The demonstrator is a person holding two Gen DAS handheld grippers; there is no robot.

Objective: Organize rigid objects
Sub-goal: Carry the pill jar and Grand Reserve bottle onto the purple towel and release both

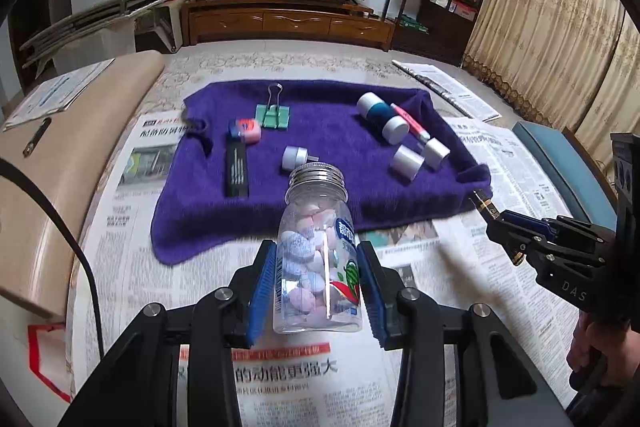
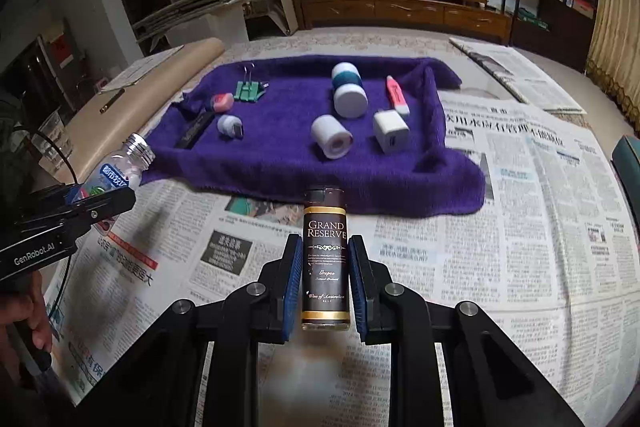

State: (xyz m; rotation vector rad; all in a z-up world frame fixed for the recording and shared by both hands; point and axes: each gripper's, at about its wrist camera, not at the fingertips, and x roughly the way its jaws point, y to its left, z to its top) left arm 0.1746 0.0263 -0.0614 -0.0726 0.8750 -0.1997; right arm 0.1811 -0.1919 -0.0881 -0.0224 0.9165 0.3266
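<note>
Tabletop (image 2: 520, 267): wide surface covered edge to edge with overlapping sheets of printed newspaper
Purple towel (image 2: 288, 163): spread flat on the newspaper toward the far side, its edges rumpled, carrying most of the small items
Left hand-held gripper (image 1: 318, 279): black frame with blue pads, clamped on a clear candy jar, raised above the newspaper in front of the towel's near edge
Right hand-held gripper (image 2: 325, 275): same black frame and blue pads, clamped on a small dark bottle, also held above the newspaper just before the towel
Clear candy jar (image 1: 318, 255): transparent plastic with a silver threaded neck and no lid, pastel candies inside, pinched at its lower sides between the left pads
Small dark bottle (image 2: 325, 259): brown label reading "Grand Reserve" with gold bands, upright between the right pads
Blue-banded white cylinder (image 2: 347, 89): lies on the towel's far middle
White roll (image 2: 331, 137): lies on its side nearer the front of the towel
White charger cube (image 2: 390, 131): just right of the roll
Green binder clip (image 2: 250, 89): far left area of the towel, wire handles up
Pink highlighter (image 2: 397, 95): far right of the towel
Pink eraser (image 2: 221, 102): near the clip, left part of the towel
</note>
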